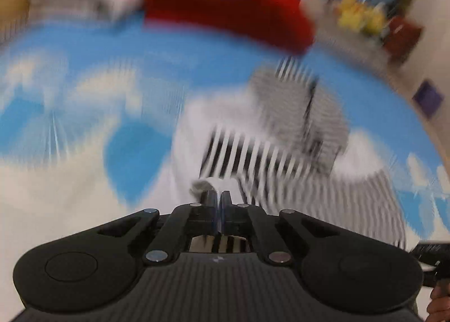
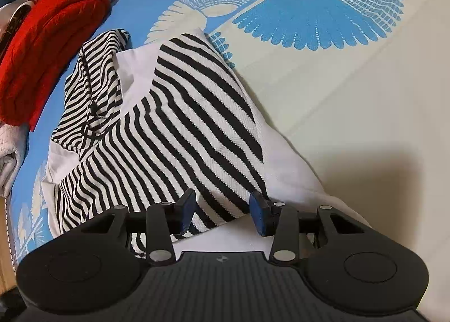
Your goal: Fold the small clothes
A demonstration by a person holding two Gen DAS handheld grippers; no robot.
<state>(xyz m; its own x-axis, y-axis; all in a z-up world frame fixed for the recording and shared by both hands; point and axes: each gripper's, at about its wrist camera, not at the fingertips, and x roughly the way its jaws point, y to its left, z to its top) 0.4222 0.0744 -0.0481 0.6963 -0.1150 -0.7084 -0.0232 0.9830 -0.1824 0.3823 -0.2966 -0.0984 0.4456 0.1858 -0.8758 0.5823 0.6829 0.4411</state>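
A black-and-white striped garment (image 2: 182,125) with white panels lies rumpled on a blue and cream patterned bedspread (image 2: 337,97). My right gripper (image 2: 223,211) is open just above its near hem, and a fold of striped cloth lies between the blue pads (image 2: 260,213) without being pressed. The left wrist view is blurred. There my left gripper (image 1: 218,198) is shut, with a bunched white edge of the striped garment (image 1: 253,153) pinched at its tips.
A folded red knit piece (image 2: 47,49) sits at the far left, with pale fluffy cloth (image 2: 11,147) beside it. In the left wrist view the red knit piece (image 1: 225,4) lies beyond the garment, and yellow items (image 1: 357,15) show at the upper right.
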